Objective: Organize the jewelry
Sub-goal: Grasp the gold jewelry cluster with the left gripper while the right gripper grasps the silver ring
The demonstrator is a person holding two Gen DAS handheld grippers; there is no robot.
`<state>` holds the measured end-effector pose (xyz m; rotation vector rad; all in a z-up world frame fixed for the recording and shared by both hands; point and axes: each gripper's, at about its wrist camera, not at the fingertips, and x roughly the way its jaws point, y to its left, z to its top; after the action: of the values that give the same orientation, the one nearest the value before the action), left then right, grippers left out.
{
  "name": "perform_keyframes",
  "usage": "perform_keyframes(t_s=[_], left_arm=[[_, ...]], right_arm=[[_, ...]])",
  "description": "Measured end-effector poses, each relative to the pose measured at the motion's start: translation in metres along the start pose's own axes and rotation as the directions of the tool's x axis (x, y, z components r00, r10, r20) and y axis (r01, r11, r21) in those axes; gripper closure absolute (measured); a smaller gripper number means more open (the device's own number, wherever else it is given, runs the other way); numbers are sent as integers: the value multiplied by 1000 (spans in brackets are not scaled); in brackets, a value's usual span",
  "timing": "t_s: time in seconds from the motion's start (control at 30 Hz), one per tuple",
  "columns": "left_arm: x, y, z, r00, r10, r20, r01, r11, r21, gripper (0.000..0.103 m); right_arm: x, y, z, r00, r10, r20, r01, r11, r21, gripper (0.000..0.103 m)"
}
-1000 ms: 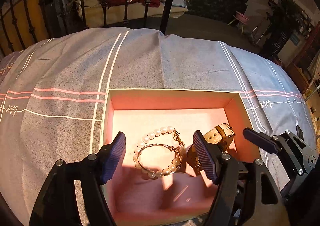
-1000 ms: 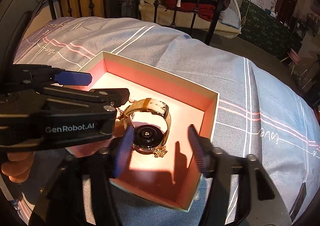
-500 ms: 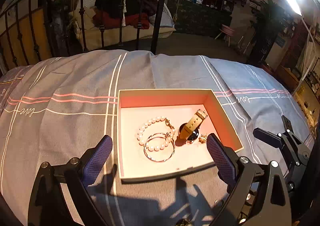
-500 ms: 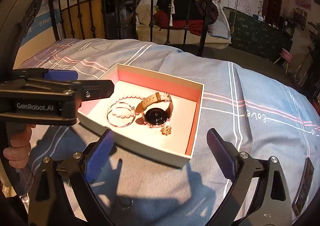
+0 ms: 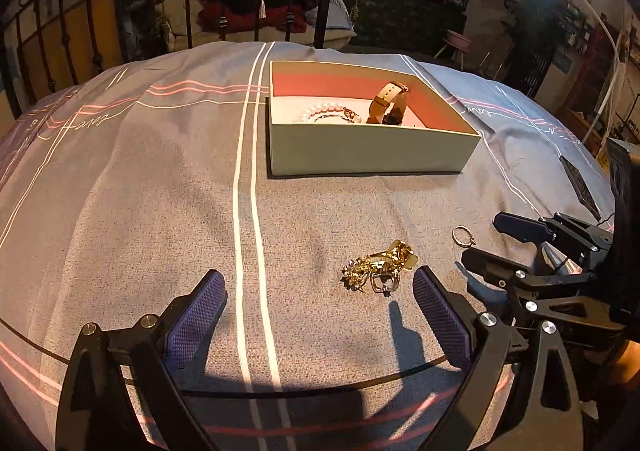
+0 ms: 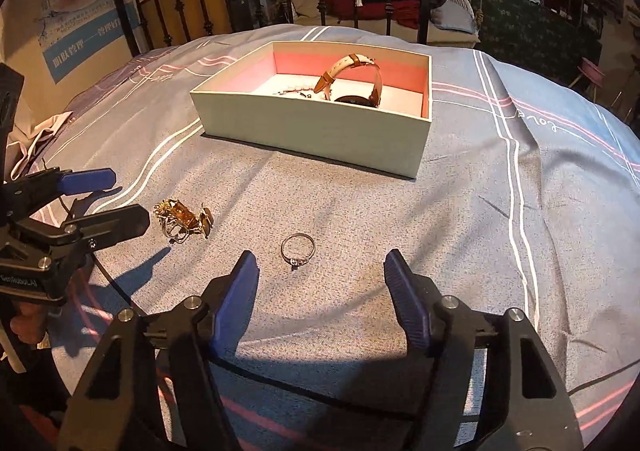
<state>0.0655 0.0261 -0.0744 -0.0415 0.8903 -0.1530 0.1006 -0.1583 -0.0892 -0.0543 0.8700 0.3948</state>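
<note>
On the bed (image 5: 160, 191) stands an open box (image 5: 372, 149) holding a watch (image 5: 390, 103) and a pearl bracelet (image 5: 326, 111). Nearer the camera lies a gold tangle of jewelry (image 5: 378, 265), with a ring (image 6: 298, 249) just beside it (both outside the box). The left tool (image 5: 318, 309) hovers with its jaws wide apart, nothing between them. The right tool (image 6: 322, 285) hangs over the ring, its jaws closing but not touching it.
</note>
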Motion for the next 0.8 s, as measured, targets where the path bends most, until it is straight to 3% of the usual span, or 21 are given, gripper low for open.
perform_keyframes(t_s=[0.17,0.4,0.47,0.57,0.63,0.7,0.8], left_arm=[[5,4,1,1000,4,-15,-4,1000,5,18],[17,2,1,997,65,-41,-63,997,49,28],[20,-4,1,996,76,-40,-73,994,84,36],[21,-12,0,998,57,-29,-54,991,121,56],[21,-14,0,999,31,-22,-28,991,130,77],[20,-15,-1,1000,27,-12,-25,991,134,88],[20,-11,0,1000,5,-12,-4,994,107,88]], right_arm=[[0,-1,0,1000,-1,-3,1,1000,-4,37],[2,0,1,1000,-3,-10,3,1000,-11,37],[2,1,1,1000,-4,-11,4,1000,-15,37],[3,1,1,1000,-6,-13,5,1000,-16,37],[3,1,1,1000,-5,-14,5,1000,-15,37],[4,2,3,1000,-6,-18,6,1000,-18,37],[7,6,5,1000,-1,-26,0,1000,-29,37]])
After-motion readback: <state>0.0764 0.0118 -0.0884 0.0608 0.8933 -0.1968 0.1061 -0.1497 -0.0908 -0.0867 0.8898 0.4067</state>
